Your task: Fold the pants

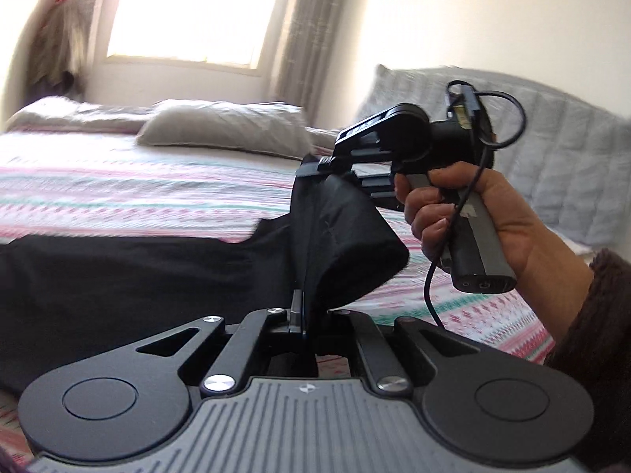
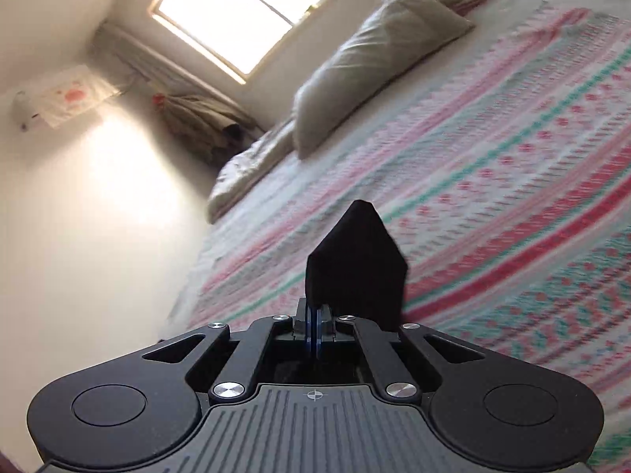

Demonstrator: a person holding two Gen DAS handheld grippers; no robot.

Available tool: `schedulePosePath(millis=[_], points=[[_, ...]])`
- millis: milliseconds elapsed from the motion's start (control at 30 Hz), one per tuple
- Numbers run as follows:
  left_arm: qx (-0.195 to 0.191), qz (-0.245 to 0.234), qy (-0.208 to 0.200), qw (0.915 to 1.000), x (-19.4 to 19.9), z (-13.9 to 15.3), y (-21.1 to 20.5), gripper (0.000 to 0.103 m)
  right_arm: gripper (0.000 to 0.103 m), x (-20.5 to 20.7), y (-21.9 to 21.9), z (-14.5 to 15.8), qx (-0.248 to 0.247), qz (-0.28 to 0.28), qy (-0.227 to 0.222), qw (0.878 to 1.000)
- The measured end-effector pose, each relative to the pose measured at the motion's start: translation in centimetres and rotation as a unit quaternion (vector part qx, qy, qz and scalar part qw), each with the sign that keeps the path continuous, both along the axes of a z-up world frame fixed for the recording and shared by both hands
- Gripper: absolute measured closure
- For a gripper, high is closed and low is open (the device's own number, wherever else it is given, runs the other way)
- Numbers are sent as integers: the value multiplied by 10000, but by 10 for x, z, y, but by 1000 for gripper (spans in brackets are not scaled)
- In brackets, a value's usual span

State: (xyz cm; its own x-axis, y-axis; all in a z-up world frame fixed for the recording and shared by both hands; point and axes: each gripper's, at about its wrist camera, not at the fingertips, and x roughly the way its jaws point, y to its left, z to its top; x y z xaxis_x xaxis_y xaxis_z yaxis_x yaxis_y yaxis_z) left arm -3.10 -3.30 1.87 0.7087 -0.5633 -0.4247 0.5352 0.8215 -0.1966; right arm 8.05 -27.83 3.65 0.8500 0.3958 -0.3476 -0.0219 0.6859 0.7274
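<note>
The black pants (image 1: pixel 157 276) lie partly on the striped bedspread (image 1: pixel 118 197), with one end lifted off it. My left gripper (image 1: pixel 303 307) is shut on the pants' edge near the camera. My right gripper (image 1: pixel 315 167) shows in the left wrist view, held by a hand (image 1: pixel 473 216), shut on another part of the lifted cloth above the bed. In the right wrist view my right gripper (image 2: pixel 315 327) is shut on a black fold of the pants (image 2: pixel 355 260) that sticks up past the fingertips.
Pillows (image 1: pixel 224 130) lie at the head of the bed under a bright window (image 1: pixel 189 12). A grey quilted cover (image 1: pixel 552 157) stands at the right. In the right wrist view the bedspread (image 2: pixel 493 177) fills the right side and a wall (image 2: pixel 98 236) the left.
</note>
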Motion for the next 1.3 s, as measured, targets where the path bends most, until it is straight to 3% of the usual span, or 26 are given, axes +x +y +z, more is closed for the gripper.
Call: schedulePosePath(millis=[200, 367, 467, 533, 633, 733, 800, 867, 1000, 1167, 1300], points=[[22, 496, 499, 9975, 10, -9, 49, 99, 102, 35, 67, 3, -94, 453, -147, 9988], [244, 579, 885, 9941, 21, -15, 72, 96, 101, 62, 110, -16, -323, 688, 31, 9971], [413, 542, 1054, 9921, 28, -19, 81, 83, 96, 76, 129, -32, -491, 784, 246, 9954], [488, 509, 1181, 9905, 35, -19, 84, 66, 93, 82, 138, -40, -536, 833, 356, 9944], [532, 458, 1180, 9905, 35, -14, 93, 50, 87, 88, 147, -48, -684, 914, 436, 9925], [542, 371, 1072, 9921, 38, -6, 98, 37, 73, 85, 153, -46, -714, 1024, 475, 9910], [527, 306, 1034, 9928, 41, -1, 97, 36, 56, 81, 151, -42, -705, 1062, 472, 9907], [534, 247, 1040, 9928, 55, -1, 96, 35, 52, 75, 148, -36, -728, 1092, 373, 9906], [603, 277, 1134, 9913, 78, -3, 91, 35, 50, 65, 137, -29, -935, 1055, 395, 9892], [301, 358, 1381, 9893, 108, -9, 86, 40, 47, 51, 118, -36, -1152, 909, 724, 9865], [71, 342, 1629, 9860, 137, -15, 81, 56, 47, 39, 109, -45, -1374, 904, 1004, 9813]])
